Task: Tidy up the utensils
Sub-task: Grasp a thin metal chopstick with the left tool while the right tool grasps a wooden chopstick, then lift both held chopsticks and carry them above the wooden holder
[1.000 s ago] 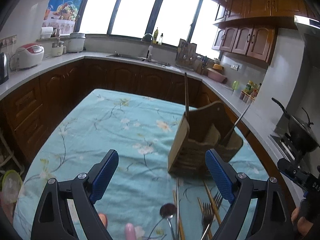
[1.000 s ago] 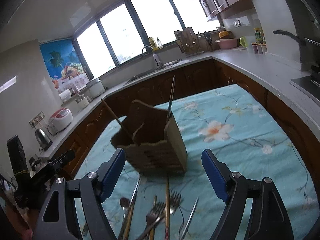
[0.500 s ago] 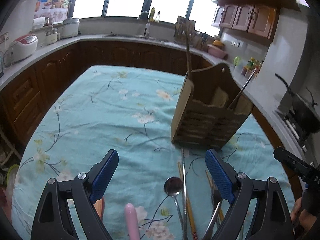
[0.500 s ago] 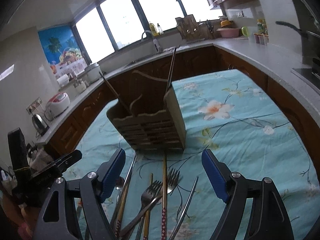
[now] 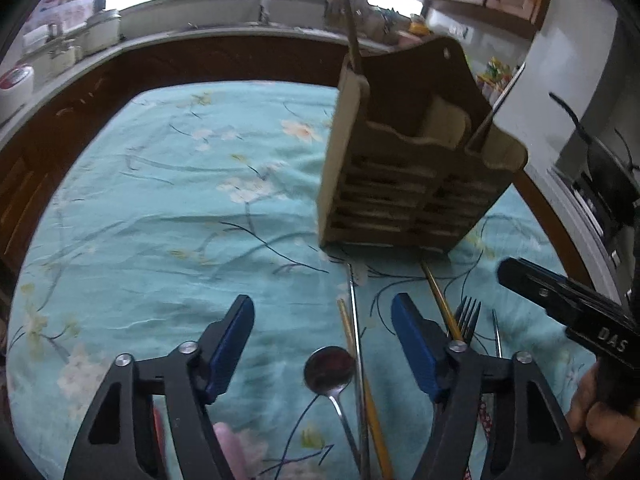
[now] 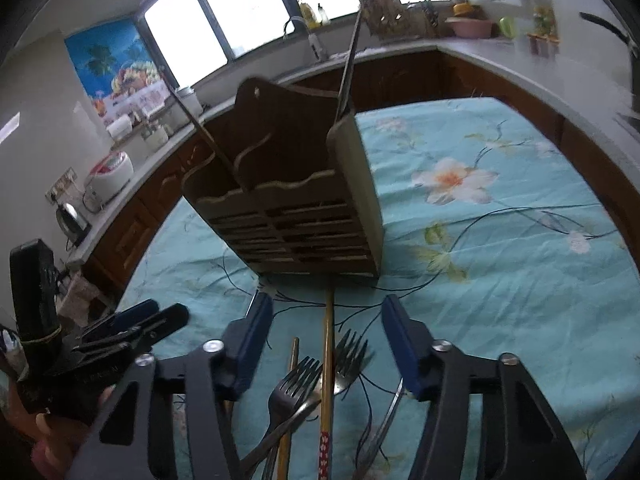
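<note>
Both tongs gape wide, empty: left tongs [image 5: 322, 326], right tongs [image 6: 327, 322]. Metal forks [image 6: 296, 380], round-bowled steel spoon [image 5: 329, 368] and wooden chopsticks [image 6: 327, 360] lie lengthwise on the floral teal table [image 5: 160, 220], tips toward the brown slatted wooden caddy [image 6: 296, 208].
</note>
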`<state>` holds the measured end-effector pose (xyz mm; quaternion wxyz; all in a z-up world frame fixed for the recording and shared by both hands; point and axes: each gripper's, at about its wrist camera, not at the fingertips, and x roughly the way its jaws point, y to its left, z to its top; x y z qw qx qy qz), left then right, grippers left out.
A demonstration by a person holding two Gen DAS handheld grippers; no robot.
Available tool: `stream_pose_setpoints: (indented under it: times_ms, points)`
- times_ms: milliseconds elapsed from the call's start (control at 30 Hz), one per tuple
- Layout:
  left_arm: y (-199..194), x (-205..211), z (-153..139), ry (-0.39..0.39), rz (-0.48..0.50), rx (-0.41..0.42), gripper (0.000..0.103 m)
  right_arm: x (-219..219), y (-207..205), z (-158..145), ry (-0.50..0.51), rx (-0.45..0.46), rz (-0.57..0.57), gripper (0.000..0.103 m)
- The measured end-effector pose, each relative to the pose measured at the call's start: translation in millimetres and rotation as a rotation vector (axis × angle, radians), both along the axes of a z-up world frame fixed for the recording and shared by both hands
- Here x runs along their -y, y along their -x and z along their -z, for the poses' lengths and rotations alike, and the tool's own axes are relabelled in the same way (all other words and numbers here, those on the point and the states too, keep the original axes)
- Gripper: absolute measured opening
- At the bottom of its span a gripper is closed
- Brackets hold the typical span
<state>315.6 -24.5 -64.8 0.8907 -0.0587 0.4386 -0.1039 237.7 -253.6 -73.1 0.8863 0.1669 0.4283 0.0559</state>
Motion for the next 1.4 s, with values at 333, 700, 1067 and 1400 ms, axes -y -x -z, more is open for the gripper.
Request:
stream_pose_setpoints:
  times_ms: [333,700,1067,1400]
  points:
    - [-38.9,15.4,36.1,-0.002,0.047,-0.095,0.046,-19.4,-36.7,30.8,0.035,-0.087,-0.065,0.027]
    - [-60.8,24.6,50.8,-0.016,0.072,-0.112,0.031,-31.2,-52.0,57.8,0.090,-0.148,-0.078,0.017]
    - [-54.2,28.9,47.7,-0.025,0.095,-0.085,0.005,-23.5,-43.1,51.0,0.097,-0.154,-0.068,0.005]
    - [-22.7,8.3,12.8,0.074,0.074,-0.036,0.004,-5.7,-10.2,7.3,0.027,-0.079,-0.055,0.005]
